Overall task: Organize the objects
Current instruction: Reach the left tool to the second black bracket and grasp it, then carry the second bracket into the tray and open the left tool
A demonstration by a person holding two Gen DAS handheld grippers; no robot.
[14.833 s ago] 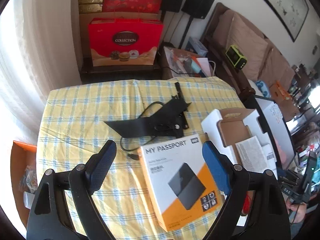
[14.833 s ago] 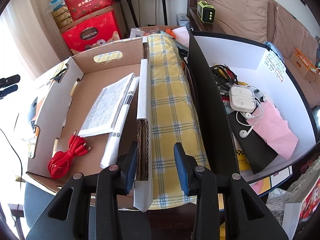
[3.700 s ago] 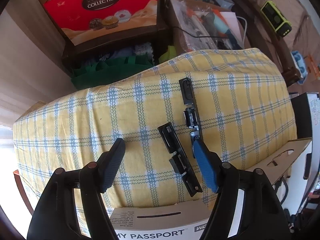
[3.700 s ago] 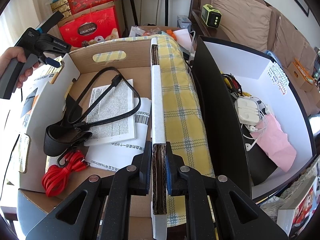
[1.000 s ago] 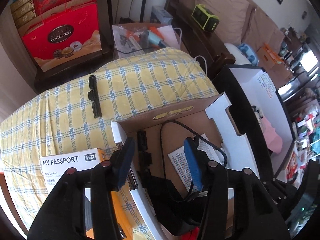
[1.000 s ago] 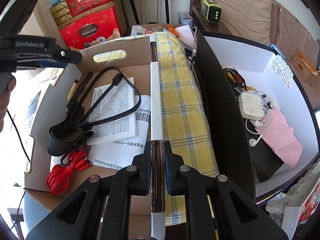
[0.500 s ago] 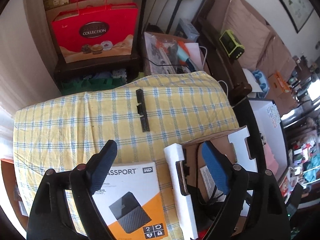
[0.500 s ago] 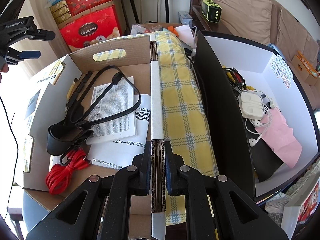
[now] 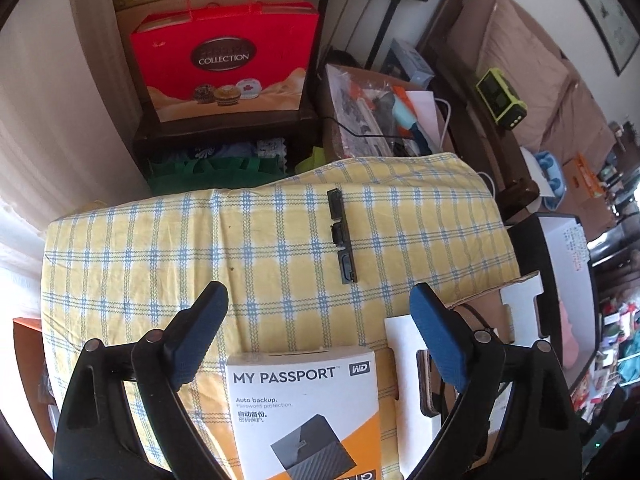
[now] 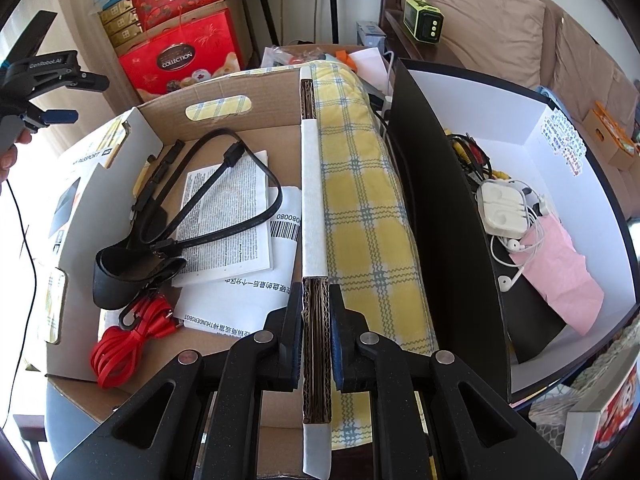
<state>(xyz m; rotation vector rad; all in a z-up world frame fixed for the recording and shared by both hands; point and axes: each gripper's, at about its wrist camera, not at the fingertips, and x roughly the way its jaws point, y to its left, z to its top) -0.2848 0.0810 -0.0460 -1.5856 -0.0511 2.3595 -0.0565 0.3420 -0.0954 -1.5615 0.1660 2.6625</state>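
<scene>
The table [image 9: 140, 248], under a yellow checked cloth, fills the middle of the left wrist view. At its right edge sits the open cardboard box [image 10: 224, 92], already holding a black strap, papers and a red cable. On the near edge of the table, just left of the box, lies the orange-and-white drive carton [image 9: 304, 404].

The one loose piece left on the cloth is the black bracket [image 9: 341, 236], a thin strip lying alone toward the far side, well apart from everything else. Its long axis runs near to far, tilted slightly, so it points roughly back at the camera.

The left gripper [image 9: 318, 312] hangs above the near half of the table with its jaws spread wide and nothing between them; they have just been opening. The bracket lies straight ahead, beyond the fingertips and a little right of centre, and the gap between the fingers crosses its narrow width. That looks like the right alignment for a reach forward and down.

The right gripper [image 10: 316, 336] is pinching the right wall of the box, pads pressed on the corrugated edge, and appears to steady it. It is far from the bracket, so the left hand is the nearer one.
</scene>
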